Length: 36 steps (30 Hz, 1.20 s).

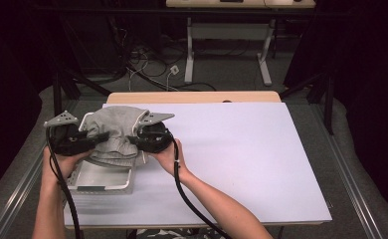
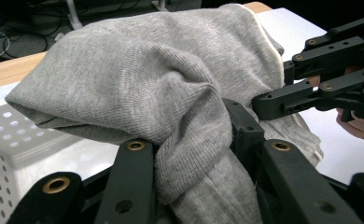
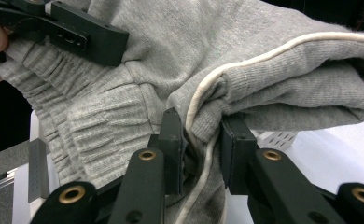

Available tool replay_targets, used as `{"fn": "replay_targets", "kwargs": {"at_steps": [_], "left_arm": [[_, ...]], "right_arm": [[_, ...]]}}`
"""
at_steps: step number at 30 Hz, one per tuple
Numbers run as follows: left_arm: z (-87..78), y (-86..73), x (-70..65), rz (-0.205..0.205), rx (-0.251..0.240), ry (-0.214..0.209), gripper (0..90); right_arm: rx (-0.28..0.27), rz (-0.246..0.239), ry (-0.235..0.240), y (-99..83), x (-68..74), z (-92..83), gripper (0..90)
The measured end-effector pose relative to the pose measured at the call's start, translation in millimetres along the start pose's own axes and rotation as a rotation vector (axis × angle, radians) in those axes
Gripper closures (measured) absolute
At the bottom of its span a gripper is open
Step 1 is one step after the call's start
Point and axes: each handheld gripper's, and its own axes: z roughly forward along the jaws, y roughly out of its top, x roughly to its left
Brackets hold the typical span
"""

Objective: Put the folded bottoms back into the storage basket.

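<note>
From the high view: grey garment held bunched above the white perforated bin at the left edge of the surface, hanging between the left gripper and the right gripper, long axis running across from one to the other, each hand about equally near its own end. Bin directly below the bundle, apparently the likely place for lowering it. Surface covered by a pale sheet, wooden edge at the far side; beyond it a dark room with a floor of tangled cables and a white-legged desk. From the left gripper view: jaws pinched on a thick fold of the garment, knit cloth rising straight ahead and draping over them; bin wall low at the left, right gripper at the far side of the cloth, closed on it. From the right gripper view: jaws clamped on a folded edge with cream piping, ribbed cuff or waistband hanging to the left, left gripper gripping the cloth at upper left, a corner of the bin just beyond the fold.
</note>
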Motion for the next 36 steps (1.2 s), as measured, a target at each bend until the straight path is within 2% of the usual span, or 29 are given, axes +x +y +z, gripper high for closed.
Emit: {"fn": "replay_targets", "kwargs": {"at_steps": [9, 16, 21, 36], "left_arm": [[-1.9, -1.0, 2.7, 0.000, 0.010, 0.017, 68.2], [-4.7, -1.3, 4.3, 0.005, 0.020, 0.048, 68.7], [-6.0, -3.4, 8.9, -0.008, 0.015, 0.040, 69.0], [-8.7, -5.7, 13.8, -0.011, 0.015, 0.066, 69.5]], "right_arm": [[0.002, 0.008, 0.005, -0.9, 2.1, 6.0, 72.8], [0.013, 0.006, 0.011, -0.1, 5.8, 11.4, 72.6], [0.015, 0.007, 0.014, -0.4, 7.7, 15.6, 72.7], [0.024, 0.044, 0.035, -2.4, 10.8, 27.1, 72.1]]}}
